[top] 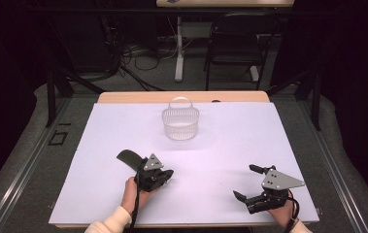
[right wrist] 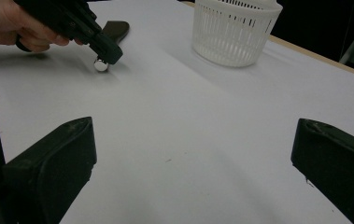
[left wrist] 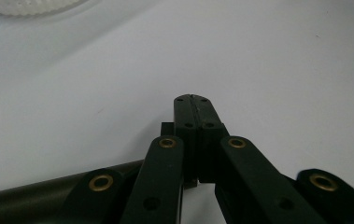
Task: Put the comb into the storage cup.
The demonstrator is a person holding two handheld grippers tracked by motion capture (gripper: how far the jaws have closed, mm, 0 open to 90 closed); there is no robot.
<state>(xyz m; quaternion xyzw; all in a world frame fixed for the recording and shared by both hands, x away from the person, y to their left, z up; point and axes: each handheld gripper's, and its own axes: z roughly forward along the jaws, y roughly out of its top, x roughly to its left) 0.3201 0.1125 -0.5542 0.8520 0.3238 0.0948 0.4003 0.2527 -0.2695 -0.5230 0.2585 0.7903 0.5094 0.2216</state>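
My left gripper [top: 168, 173] is held low over the white table sheet [top: 220, 145] at the front left, its jaws closed pad to pad [left wrist: 193, 100]. In the right gripper view a small shiny round thing [right wrist: 101, 65] lies on the sheet right under the left gripper [right wrist: 110, 54]; whether the tips pinch it I cannot tell. A dark curved object [top: 128, 157] lies just behind and left of that gripper. My right gripper [top: 244, 181] rests at the front right, jaws wide apart [right wrist: 194, 126] with bare sheet between them.
A white slotted basket [top: 180, 128] with a handle stands at the back centre of the sheet, also seen in the right gripper view [right wrist: 235, 39]. The wooden table edge [top: 181, 96] runs behind it. Chairs and cables sit on the floor beyond.
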